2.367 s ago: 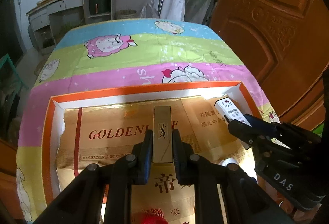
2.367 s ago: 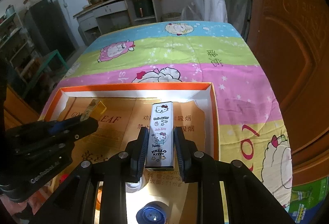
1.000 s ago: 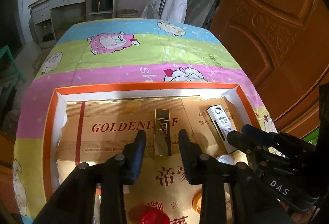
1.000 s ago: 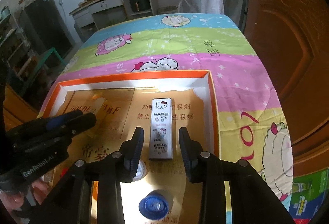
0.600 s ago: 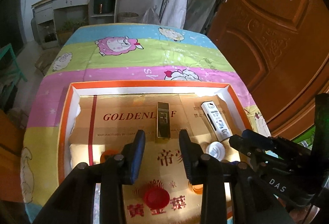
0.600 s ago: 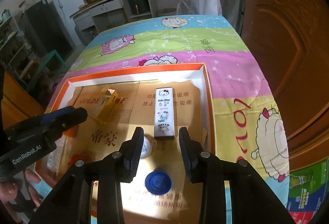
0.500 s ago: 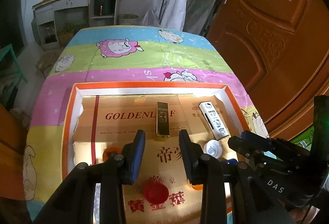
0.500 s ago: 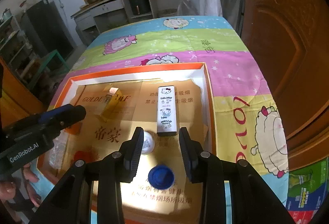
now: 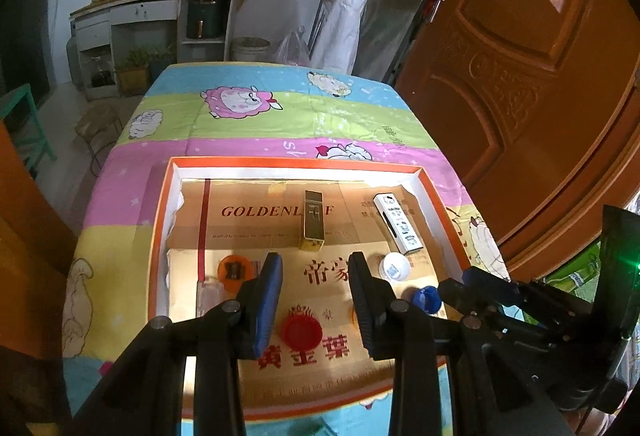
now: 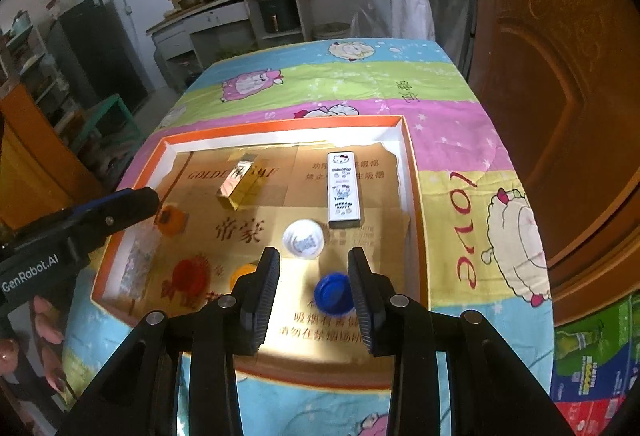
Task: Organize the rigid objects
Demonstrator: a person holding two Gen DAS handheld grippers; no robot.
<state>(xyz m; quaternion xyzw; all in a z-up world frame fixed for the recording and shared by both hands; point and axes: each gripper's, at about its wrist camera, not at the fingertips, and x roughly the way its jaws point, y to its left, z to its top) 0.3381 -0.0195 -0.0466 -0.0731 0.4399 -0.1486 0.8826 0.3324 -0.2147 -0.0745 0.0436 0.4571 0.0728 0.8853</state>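
An orange-rimmed tray [image 9: 168, 220] [image 10: 412, 196] lined with cardboard lies on the cartoon-print tablecloth. A gold box [image 9: 313, 220] [image 10: 238, 182] lies in its far middle. A white Hello Kitty box [image 9: 398, 223] [image 10: 343, 189] lies at the far right. My left gripper [image 9: 316, 276] is open and empty, raised above the tray's near half. My right gripper [image 10: 314, 268] is open and empty, above a blue cap [image 10: 333, 294].
Loose caps lie in the tray: red [image 9: 301, 330], orange [image 9: 235, 270], white [image 9: 395, 266] [image 10: 303, 238], blue [image 9: 426, 298]. A clear small item [image 9: 210, 296] lies by the tray's left wall. A brown wooden door [image 9: 540, 56] stands at the right.
Both grippers have opened, released the gold box and the Hello Kitty box in the tray, and pulled back and up; more of the tray and caps shows now.
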